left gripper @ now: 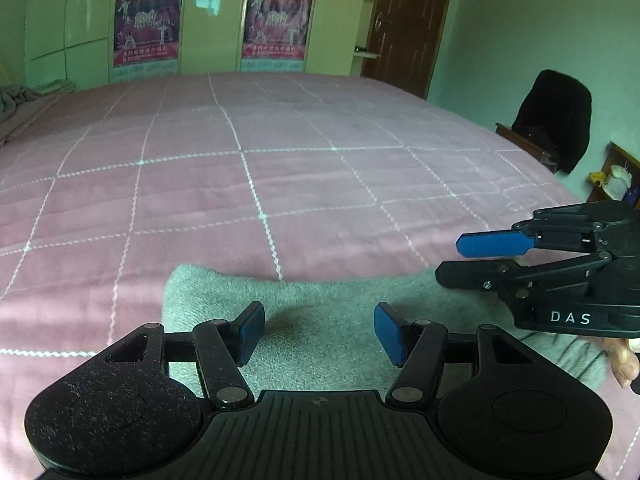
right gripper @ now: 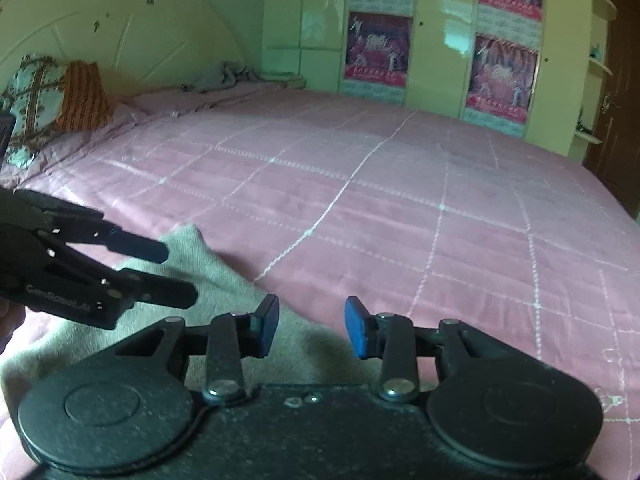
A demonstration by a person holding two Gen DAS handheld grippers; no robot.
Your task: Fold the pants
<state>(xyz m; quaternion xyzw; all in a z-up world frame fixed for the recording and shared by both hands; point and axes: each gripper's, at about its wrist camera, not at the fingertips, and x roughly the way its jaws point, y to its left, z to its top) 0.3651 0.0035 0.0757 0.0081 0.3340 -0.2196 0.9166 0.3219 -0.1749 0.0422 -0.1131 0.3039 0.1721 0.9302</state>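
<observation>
Hovering over grey pants [left gripper: 320, 320] at lower frame centre, left tongs [left gripper: 318, 332] released, nothing between pads. Right tongs [right gripper: 311, 326] released too, above pants' right edge. Pants folded, long axis running left-right across near edge of pink bed [left gripper: 280, 180]. Bedspread beyond lies bare toward wardrobe [left gripper: 208, 20].

A pink checked bedspread [left gripper: 280, 168] covers the bed before a glossy cream wardrobe [left gripper: 208, 20], brown door [left gripper: 412, 20] and green walls [left gripper: 540, 20]
</observation>
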